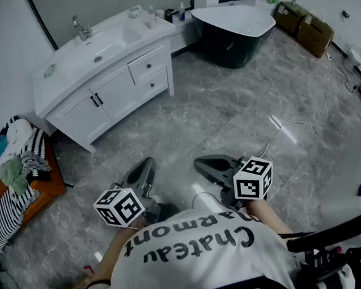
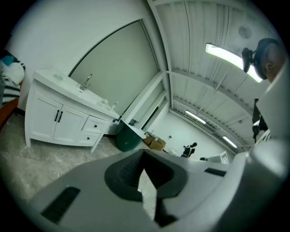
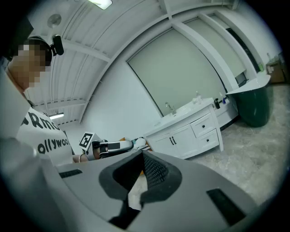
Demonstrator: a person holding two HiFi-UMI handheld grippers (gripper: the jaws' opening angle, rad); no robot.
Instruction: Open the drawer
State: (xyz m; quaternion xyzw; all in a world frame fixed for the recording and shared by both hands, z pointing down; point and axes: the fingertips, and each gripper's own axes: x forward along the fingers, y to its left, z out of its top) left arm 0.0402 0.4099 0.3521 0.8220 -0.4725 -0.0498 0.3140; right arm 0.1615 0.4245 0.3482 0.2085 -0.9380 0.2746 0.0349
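Observation:
A white vanity with a sink stands against the far wall, well ahead of both grippers. It has two doors on the left and two closed drawers on the right: an upper drawer and a lower drawer. The left gripper view shows the same drawers, as does the right gripper view. My left gripper and right gripper hover side by side over the floor near my body. Both are shut with nothing in them, far from the vanity. Their jaws meet in the left gripper and right gripper views.
A dark green bathtub stands right of the vanity, with cardboard boxes beyond it. Clothes are piled on an orange seat at the left. A thin cable lies on the grey marble floor. A person stands far off.

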